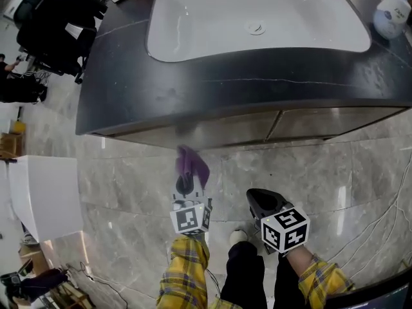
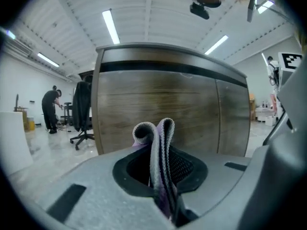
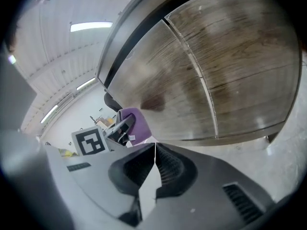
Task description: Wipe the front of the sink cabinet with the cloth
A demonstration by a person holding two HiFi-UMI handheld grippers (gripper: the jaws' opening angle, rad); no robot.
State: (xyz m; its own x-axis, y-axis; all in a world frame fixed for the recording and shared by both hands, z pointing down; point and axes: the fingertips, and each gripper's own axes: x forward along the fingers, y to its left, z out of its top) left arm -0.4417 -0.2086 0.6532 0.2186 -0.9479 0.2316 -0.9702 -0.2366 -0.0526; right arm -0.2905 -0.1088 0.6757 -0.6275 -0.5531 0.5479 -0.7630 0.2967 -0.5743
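Observation:
A purple cloth (image 1: 192, 164) sticks up from my left gripper (image 1: 187, 184), which is shut on it just below the wooden cabinet front (image 1: 212, 132). In the left gripper view the folded cloth (image 2: 158, 143) stands between the jaws, a short way from the wooden cabinet front (image 2: 158, 114). My right gripper (image 1: 262, 201) hangs to the right, shut with nothing in it. The right gripper view has its jaws (image 3: 154, 150) touching, with the cloth (image 3: 134, 122) and the cabinet doors (image 3: 216, 75) beyond.
A dark stone counter (image 1: 193, 76) with a white basin (image 1: 257, 18) tops the cabinet. A white bottle (image 1: 394, 13) stands at its right end. A black office chair (image 1: 58, 24) and a white box (image 1: 45, 195) are at the left. The floor is grey marble tile.

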